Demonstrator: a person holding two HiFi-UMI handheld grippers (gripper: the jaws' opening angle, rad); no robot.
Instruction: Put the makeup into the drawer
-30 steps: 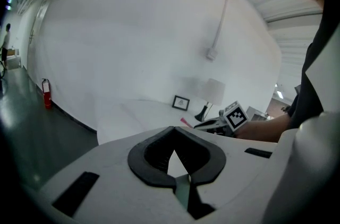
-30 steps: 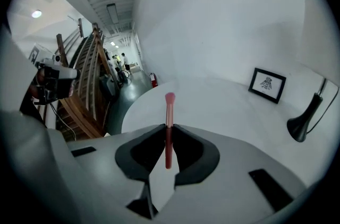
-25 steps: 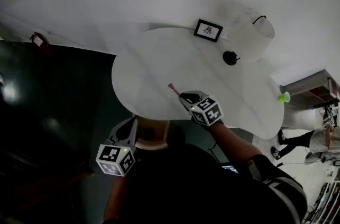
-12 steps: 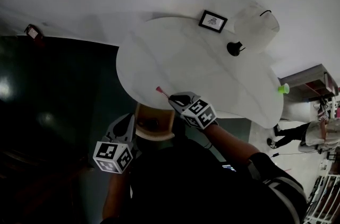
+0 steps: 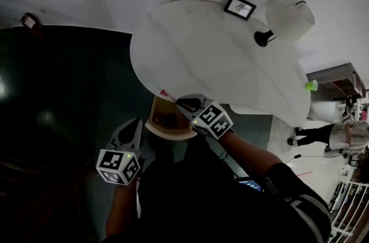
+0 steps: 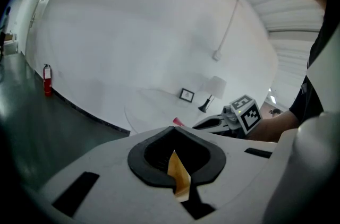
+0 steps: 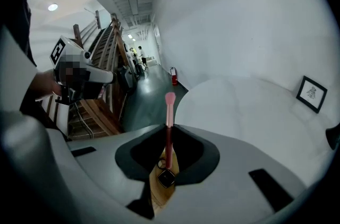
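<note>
A pink makeup brush (image 5: 168, 95) sticks out ahead of my right gripper (image 5: 181, 101), which is shut on its dark handle (image 7: 169, 127). The brush hangs over the near edge of the white round table (image 5: 219, 57), just above an open wooden drawer (image 5: 167, 131) with small dark items inside. My left gripper (image 5: 134, 126) sits beside the drawer's left side, its jaws nearly together with only a thin slit showing wood (image 6: 178, 175). I cannot tell whether it touches the drawer. In the left gripper view the right gripper (image 6: 212, 123) and the pink brush tip (image 6: 178, 122) show ahead.
On the table's far side stand a framed picture (image 5: 240, 6) and a white lamp (image 5: 288, 17) on a black base. A green cup (image 5: 311, 85) is at the table's right edge. Dark floor lies left, a wooden staircase (image 7: 103, 106) behind, and a person (image 5: 323, 135) stands far right.
The right gripper carried the brush from over the tabletop back to the table's near edge, above the drawer. The left gripper shifted a little down and left beside the drawer.
</note>
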